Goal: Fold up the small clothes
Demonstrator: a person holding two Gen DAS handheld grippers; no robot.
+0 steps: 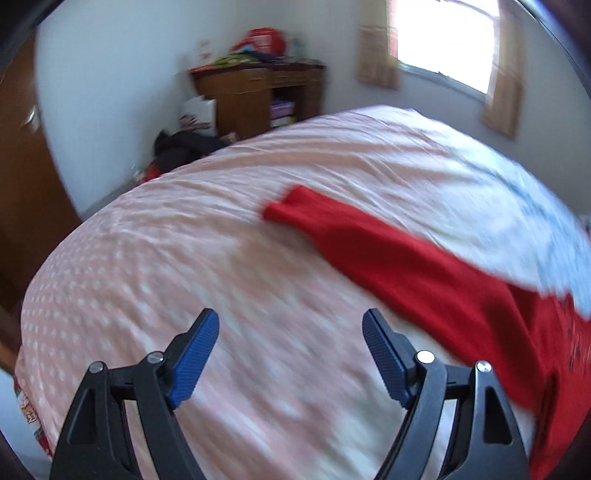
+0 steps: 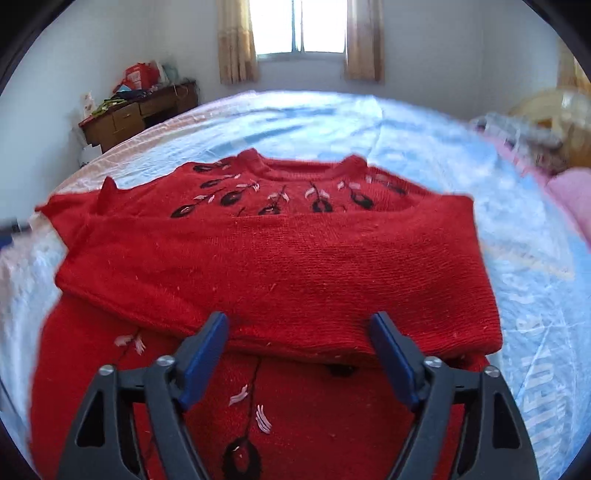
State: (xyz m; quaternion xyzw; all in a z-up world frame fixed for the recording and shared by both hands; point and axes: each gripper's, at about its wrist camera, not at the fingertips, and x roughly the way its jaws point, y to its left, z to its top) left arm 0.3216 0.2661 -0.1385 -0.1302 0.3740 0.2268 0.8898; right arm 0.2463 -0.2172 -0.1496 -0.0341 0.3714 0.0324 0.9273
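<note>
Sweater (image 2: 273, 258) lies flat on the bed (image 1: 221, 258), one sleeve folded across its chest, while both the left gripper (image 1: 290, 328) and right gripper (image 2: 299, 328) gape empty, so a careless snag could undo that fold.

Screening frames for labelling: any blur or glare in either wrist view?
Left wrist: heavy motion smear over the pink bedspread and red sweater, while the left gripper stays sharp; window blown out. Right wrist: sweater knit crisp at centre, blur toward the rims, window overexposed. Both show fisheye bending and dark corners.
</note>
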